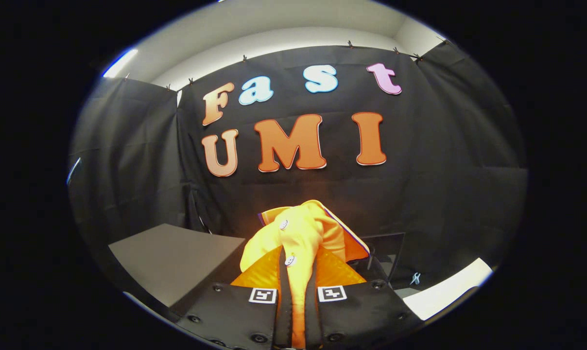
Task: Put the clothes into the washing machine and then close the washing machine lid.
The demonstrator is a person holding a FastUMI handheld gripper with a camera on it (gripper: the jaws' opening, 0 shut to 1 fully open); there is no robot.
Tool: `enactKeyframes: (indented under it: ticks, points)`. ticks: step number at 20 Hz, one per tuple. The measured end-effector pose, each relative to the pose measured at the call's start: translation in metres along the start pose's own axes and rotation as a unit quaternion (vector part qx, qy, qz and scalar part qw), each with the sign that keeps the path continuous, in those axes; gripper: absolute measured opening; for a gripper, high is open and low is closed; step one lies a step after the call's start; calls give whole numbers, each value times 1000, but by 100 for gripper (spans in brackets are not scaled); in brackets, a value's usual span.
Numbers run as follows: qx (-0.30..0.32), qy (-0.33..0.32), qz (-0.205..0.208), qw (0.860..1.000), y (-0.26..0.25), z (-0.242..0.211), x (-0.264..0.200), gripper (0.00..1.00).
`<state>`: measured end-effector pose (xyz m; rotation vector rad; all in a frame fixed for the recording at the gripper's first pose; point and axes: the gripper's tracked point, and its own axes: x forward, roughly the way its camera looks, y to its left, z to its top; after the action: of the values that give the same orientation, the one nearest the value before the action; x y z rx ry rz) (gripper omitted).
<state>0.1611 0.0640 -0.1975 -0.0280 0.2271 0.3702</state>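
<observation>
**Claw clamps yellow garment, raised before the booth wall**

The claw [298, 291] at the bottom centre of the frame is clenched on a bright yellow cloth garment with small white buttons [298, 238]. Both fingers [262, 277] press in on the fabric from either side, and a narrow strip of it runs down the gap between them. Above the fingertips the garment bunches up into a rounded, folded mass in the lower middle of the frame, with one flap hanging to the left and a thin purple-edged trim showing along its right side. Two buttons sit on the front fold, one near the top and one just above the fingertips.

At lower left, beyond the fingers, lies a flat grey slanted surface [172, 260]; whether it is a lid or a counter I cannot tell. At lower right a white flat surface [449, 287] catches the light. A dark box-like edge [388, 253] shows just right of the garment, behind it. Black cloth [444, 170] covers the back and sides of the booth, under a pale ceiling [284, 29].
</observation>
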Motion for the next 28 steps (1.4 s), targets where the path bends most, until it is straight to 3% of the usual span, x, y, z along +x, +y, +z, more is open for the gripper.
enactKeyframes:
  ticks: [6,14,22,28]
  points:
    - [-4,65,14,998,-30,-66,-2,17]
    - [24,169,-1,985,-34,-178,31,18]
    - [26,257,-20,966,-60,-256,85,18]
    - [16,333,-25,942,-63,-320,119,18]
